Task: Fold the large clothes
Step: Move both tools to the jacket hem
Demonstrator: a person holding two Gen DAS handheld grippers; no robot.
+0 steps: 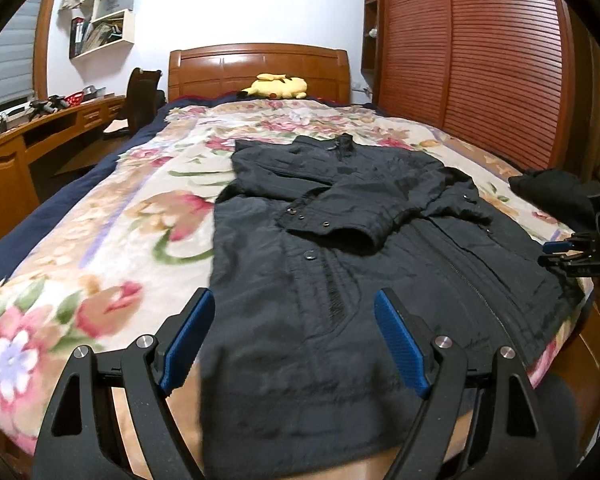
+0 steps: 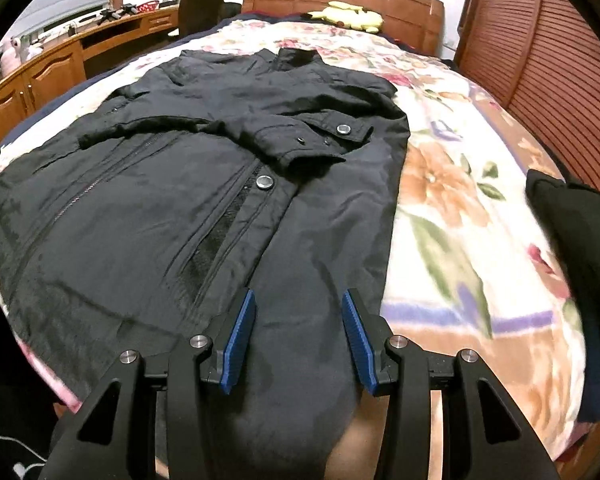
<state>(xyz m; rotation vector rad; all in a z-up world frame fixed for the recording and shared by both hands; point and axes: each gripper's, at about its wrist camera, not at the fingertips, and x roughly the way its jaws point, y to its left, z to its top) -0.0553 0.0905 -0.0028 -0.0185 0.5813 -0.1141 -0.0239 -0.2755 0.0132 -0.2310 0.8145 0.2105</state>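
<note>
A large black jacket (image 1: 340,248) lies flat on the floral bedspread (image 1: 100,240), collar toward the headboard, both sleeves folded across its chest. My left gripper (image 1: 294,320) is open, its blue pads above the jacket's bottom left hem. My right gripper (image 2: 298,316) is open above the jacket (image 2: 160,200) near its bottom right hem. It also shows from the side at the right edge of the left wrist view (image 1: 560,252). Neither gripper holds cloth.
A second dark garment (image 2: 580,248) lies at the bed's right edge. A yellow plush toy (image 1: 276,86) sits by the wooden headboard (image 1: 256,64). A wooden desk (image 1: 28,140) and chair (image 1: 140,100) stand left; a slatted wardrobe (image 1: 472,60) stands right.
</note>
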